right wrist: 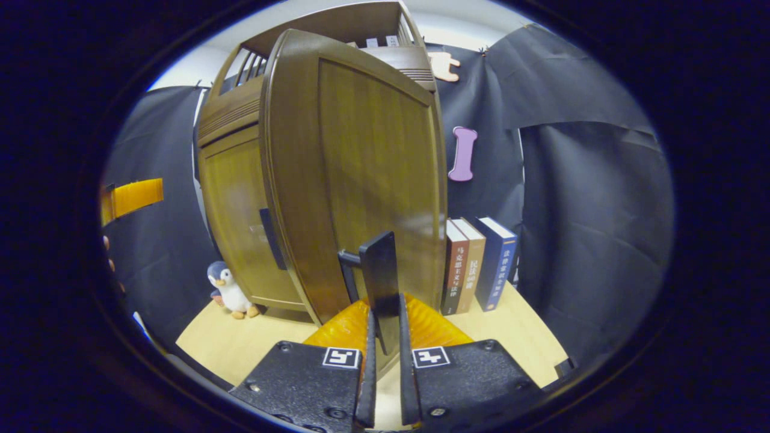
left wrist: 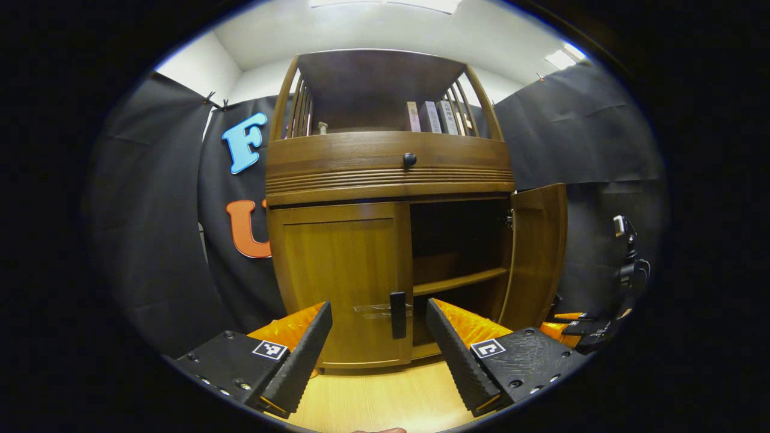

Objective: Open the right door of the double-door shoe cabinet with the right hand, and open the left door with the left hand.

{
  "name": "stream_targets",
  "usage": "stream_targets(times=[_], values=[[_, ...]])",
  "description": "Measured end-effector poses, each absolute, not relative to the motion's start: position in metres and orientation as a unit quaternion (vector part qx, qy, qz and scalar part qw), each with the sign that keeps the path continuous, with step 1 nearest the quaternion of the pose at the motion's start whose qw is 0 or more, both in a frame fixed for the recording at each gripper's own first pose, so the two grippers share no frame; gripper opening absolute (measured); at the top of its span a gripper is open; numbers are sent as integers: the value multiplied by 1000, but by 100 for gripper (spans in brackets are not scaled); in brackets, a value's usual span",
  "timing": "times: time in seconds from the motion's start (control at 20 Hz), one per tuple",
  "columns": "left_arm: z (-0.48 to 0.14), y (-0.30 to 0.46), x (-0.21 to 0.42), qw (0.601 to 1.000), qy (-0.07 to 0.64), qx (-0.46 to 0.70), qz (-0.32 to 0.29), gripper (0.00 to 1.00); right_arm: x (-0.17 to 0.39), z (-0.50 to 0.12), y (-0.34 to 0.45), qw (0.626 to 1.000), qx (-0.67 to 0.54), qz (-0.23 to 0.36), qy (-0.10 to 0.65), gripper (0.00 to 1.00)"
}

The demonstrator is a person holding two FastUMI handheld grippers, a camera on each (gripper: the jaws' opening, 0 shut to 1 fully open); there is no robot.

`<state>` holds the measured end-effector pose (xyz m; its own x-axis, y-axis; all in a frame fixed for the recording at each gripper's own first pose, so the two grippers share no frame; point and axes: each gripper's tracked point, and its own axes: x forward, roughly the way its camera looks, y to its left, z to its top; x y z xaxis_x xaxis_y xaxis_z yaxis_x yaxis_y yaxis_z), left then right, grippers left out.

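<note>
The wooden shoe cabinet stands straight ahead in the left gripper view. Its left door is closed, with a dark vertical handle at its inner edge. My left gripper is open just short of that handle, one finger on either side and touching nothing. The right door is swung open, showing a shelf inside. In the right gripper view the right door looms close, and my right gripper is shut on its dark handle. The right gripper also shows beside the open door.
Three upright books stand on the light wooden floor to the right of the cabinet. A small penguin toy sits at the cabinet's left foot. More books stand on the top shelf. Black cloth walls surround the booth.
</note>
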<state>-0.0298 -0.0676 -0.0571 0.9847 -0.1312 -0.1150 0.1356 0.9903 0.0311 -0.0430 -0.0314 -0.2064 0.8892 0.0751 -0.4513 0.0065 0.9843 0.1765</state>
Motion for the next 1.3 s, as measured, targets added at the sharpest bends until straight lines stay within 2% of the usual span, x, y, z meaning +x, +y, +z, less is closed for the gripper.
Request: stream_targets(times=[0.6,0.65,0.7,0.95,1.05,1.3], values=[[-61,-102,-25,992,58,24,-106,95,-57,-206,-79,968,78,-19,239,11],[-62,-103,-24,992,58,23,-109,100,-58,-205,-82,968,77,-22,238,11],[-63,-105,-22,992,59,23,-110,95,-59,-204,-87,968,75,-27,237,10],[-66,-117,-19,990,62,22,-125,95,-64,-202,-120,965,76,-69,239,7],[-70,-118,-18,989,64,23,-130,95,-67,-201,-126,965,79,-67,239,4],[-79,-125,-16,988,69,17,-139,95,-69,-201,-130,966,76,-70,235,4]])
